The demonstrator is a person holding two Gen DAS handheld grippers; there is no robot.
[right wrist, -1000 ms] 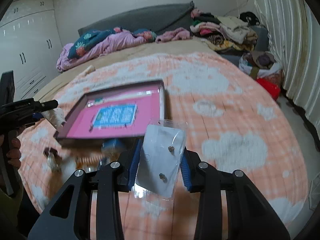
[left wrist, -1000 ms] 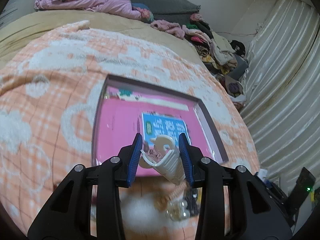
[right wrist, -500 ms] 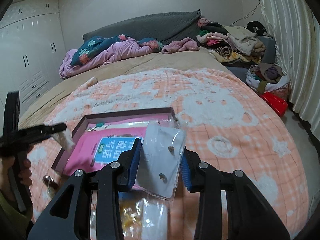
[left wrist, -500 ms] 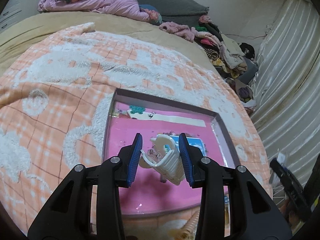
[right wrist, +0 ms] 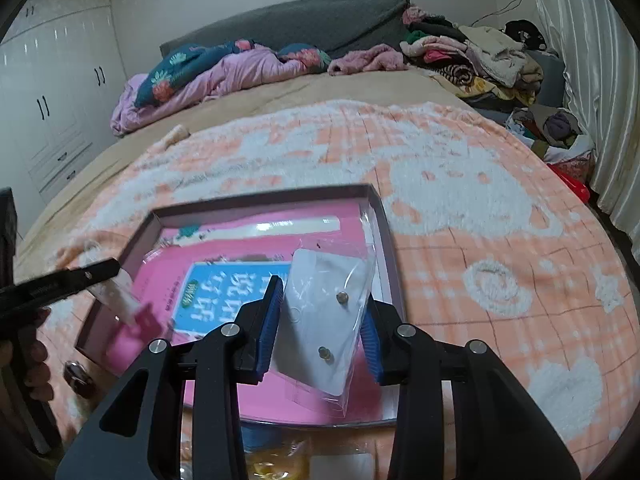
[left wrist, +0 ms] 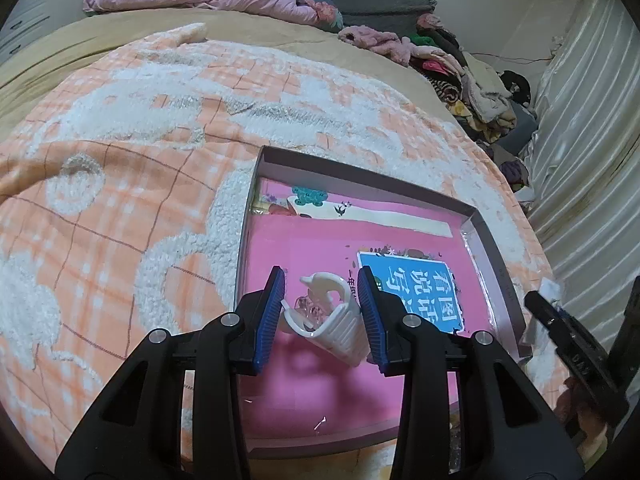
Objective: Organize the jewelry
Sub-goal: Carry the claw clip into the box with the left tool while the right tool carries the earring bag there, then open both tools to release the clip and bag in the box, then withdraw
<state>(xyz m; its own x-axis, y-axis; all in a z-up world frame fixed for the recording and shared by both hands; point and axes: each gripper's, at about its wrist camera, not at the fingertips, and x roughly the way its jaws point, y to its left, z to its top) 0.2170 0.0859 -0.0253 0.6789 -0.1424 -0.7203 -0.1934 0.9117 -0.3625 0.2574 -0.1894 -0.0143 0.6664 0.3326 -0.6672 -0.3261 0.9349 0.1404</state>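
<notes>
Where my two wrist cameras look out, I see a bedroom with white wardrobes (right wrist: 52, 92) on the left wall and pleated curtains (right wrist: 600, 80) on the right. The bed (right wrist: 340, 92) fills most of both views, with a grey headboard (right wrist: 300, 24), a crumpled purple quilt (right wrist: 208, 76) and a heap of clothes (right wrist: 480, 56) at its far end. An orange-and-white fleece blanket (left wrist: 120, 184) covers the near part. On it lies a shallow box tray (left wrist: 360, 172) with a pink lining and a blue printed card (left wrist: 416, 292). My left gripper (left wrist: 322, 312) hangs over the tray, fingers clamped on a white hair claw clip (left wrist: 332, 320). My right gripper (right wrist: 320, 328) is above the tray's near right corner, fingers pressed on a clear earring packet (right wrist: 324, 320) with two small studs on a white card.
</notes>
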